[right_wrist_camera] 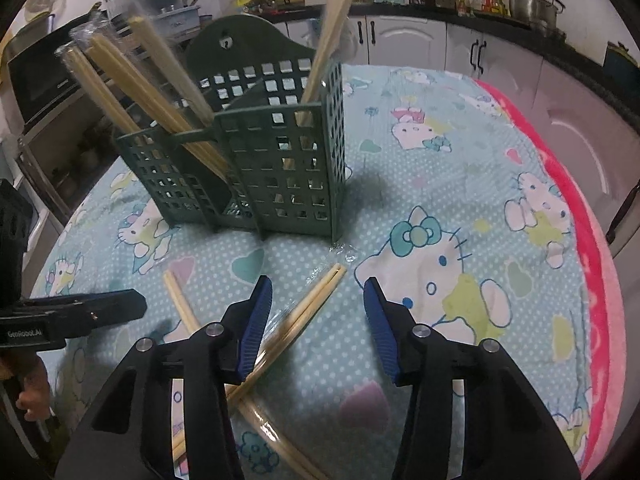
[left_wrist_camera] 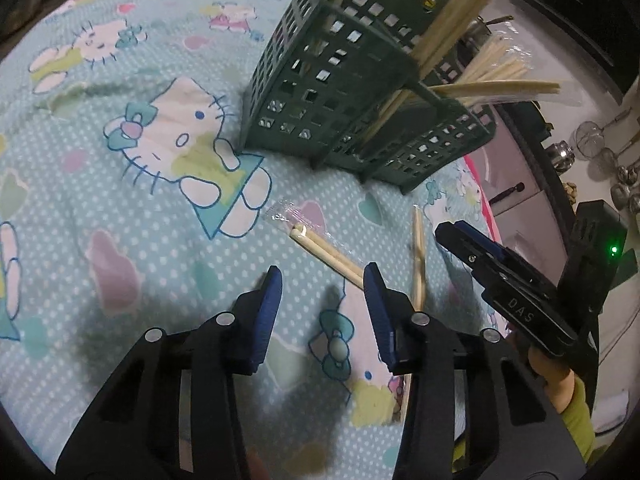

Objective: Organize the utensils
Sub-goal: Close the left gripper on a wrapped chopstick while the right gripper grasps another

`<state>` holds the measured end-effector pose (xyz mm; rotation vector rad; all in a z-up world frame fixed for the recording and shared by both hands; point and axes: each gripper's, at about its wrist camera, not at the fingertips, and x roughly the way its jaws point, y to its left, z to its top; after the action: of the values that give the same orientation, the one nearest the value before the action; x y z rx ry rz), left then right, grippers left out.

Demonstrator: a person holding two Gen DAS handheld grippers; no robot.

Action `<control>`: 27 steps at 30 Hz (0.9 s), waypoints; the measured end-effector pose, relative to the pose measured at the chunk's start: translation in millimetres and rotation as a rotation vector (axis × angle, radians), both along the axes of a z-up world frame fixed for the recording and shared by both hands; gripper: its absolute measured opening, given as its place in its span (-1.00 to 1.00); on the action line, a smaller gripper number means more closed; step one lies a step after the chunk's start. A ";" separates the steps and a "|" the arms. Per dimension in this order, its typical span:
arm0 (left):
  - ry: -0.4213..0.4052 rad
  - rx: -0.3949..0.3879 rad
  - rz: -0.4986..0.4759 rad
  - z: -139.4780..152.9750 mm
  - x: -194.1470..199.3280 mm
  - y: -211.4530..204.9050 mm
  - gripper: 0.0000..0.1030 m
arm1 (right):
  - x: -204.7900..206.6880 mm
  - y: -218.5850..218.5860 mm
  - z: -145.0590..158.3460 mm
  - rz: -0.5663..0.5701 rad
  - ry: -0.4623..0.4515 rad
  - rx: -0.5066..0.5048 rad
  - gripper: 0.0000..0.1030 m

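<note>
A dark green lattice utensil holder (left_wrist_camera: 352,92) (right_wrist_camera: 256,160) stands on the Hello Kitty cloth, with several wrapped chopstick pairs (left_wrist_camera: 452,28) (right_wrist_camera: 132,80) leaning out of it. Two wrapped chopstick pairs lie crossed on the cloth in front of it: one (left_wrist_camera: 328,256) (right_wrist_camera: 304,308) and another (left_wrist_camera: 418,256) (right_wrist_camera: 182,304). My left gripper (left_wrist_camera: 323,280) is open and empty, just above the first pair. My right gripper (right_wrist_camera: 318,288) is open and empty, with that pair passing under its left finger. The right gripper also shows in the left wrist view (left_wrist_camera: 504,276).
The table's pink edge (right_wrist_camera: 600,280) runs along the right. Kitchen counters with pots (right_wrist_camera: 528,4), bottles and white cabinets (right_wrist_camera: 404,44) stand behind. A microwave (right_wrist_camera: 44,84) sits at the left. The left gripper (right_wrist_camera: 72,316) shows at the left of the right wrist view.
</note>
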<state>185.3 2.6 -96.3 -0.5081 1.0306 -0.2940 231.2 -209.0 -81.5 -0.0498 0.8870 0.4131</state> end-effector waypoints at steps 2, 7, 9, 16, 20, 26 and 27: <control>0.010 -0.002 0.010 -3.2 5.9 0.8 -0.33 | 5.7 0.5 -3.5 -0.006 0.016 0.012 -0.14; 0.016 0.001 0.028 -4.7 19.9 1.0 -0.33 | 20.6 1.9 -12.4 -0.024 0.049 0.022 -0.22; 0.025 0.001 0.037 -6.4 24.6 1.4 -0.33 | 25.6 2.2 -15.9 -0.035 0.062 0.026 -0.23; 0.041 0.009 0.067 -9.2 34.5 -1.3 -0.33 | 44.4 -0.5 -26.8 -0.077 0.114 0.059 -0.35; 0.040 0.024 0.092 -10.7 40.6 -2.6 -0.43 | 48.1 -3.5 -29.3 -0.097 0.124 0.056 -0.60; 0.042 0.044 0.125 -12.8 43.1 4.0 -0.62 | 50.1 -11.5 -30.1 -0.117 0.132 0.088 -0.75; 0.042 0.042 0.126 -13.2 43.5 6.6 -0.63 | 50.2 -12.6 -29.7 -0.120 0.132 0.092 -0.76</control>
<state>228.8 9.2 -109.4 -0.5403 1.0383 -0.1502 281.3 -221.7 -111.2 0.1158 0.9946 0.3475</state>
